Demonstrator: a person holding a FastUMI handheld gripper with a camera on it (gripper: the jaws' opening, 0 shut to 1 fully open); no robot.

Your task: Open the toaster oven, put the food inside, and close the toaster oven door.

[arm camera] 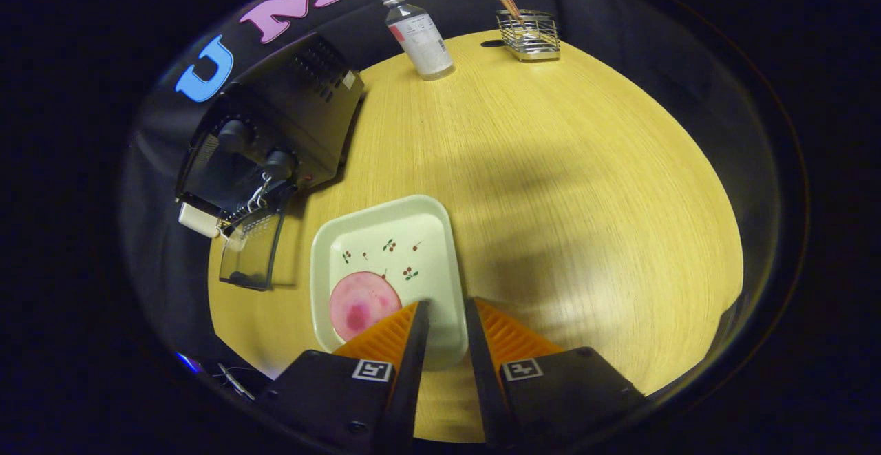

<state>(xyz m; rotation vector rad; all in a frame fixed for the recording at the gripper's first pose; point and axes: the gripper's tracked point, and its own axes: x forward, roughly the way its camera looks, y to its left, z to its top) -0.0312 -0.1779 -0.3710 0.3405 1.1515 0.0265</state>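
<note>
food (364, 305): pink round on tray (440, 235), just left of the fingertips
gripper (447, 307): slightly open, holding nothing
oven (275, 131): far left, door (251, 255) down

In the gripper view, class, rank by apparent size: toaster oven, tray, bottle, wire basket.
1. toaster oven
2. tray, nearer the camera, so nearly as big
3. bottle and wire basket: alike, unranked

The fingers stand slightly apart over the tray's edge.
</note>
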